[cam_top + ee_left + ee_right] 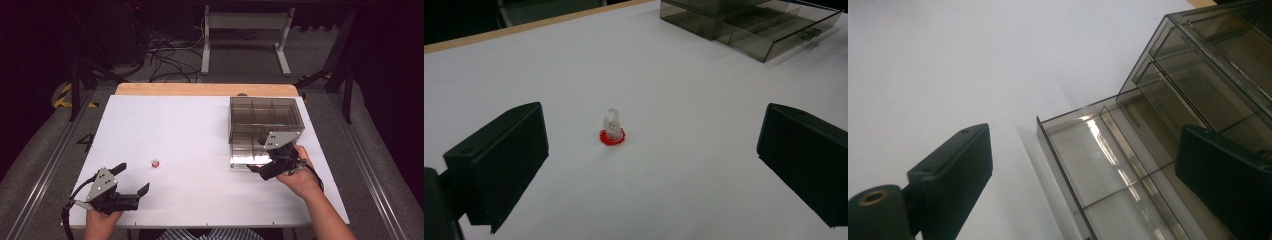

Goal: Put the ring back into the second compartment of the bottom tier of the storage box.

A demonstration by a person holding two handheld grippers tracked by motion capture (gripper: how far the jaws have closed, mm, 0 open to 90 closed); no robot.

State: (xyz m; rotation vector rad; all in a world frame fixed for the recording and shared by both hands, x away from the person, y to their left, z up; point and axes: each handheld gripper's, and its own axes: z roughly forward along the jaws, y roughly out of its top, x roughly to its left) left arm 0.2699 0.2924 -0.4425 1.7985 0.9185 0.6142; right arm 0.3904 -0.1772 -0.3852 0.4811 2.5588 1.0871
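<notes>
the left claw [134, 178] sits low at the near left of the table [190, 135], jaws wide and holding nothing. the little clear piece with a red ring [612, 129] stands up straight ahead of it, between the lines of its two jaws, a bit farther out. the right claw [260, 167], also wide and empty, is farther off at the open drawer [1108, 170] of the smoky box [265, 120]. so the left claw is nearer the piece.

Your right gripper [265, 169] covers the drawer's [1108, 165] front in the high view; the tiny red-based piece [155, 162] there is unreadable.
</notes>
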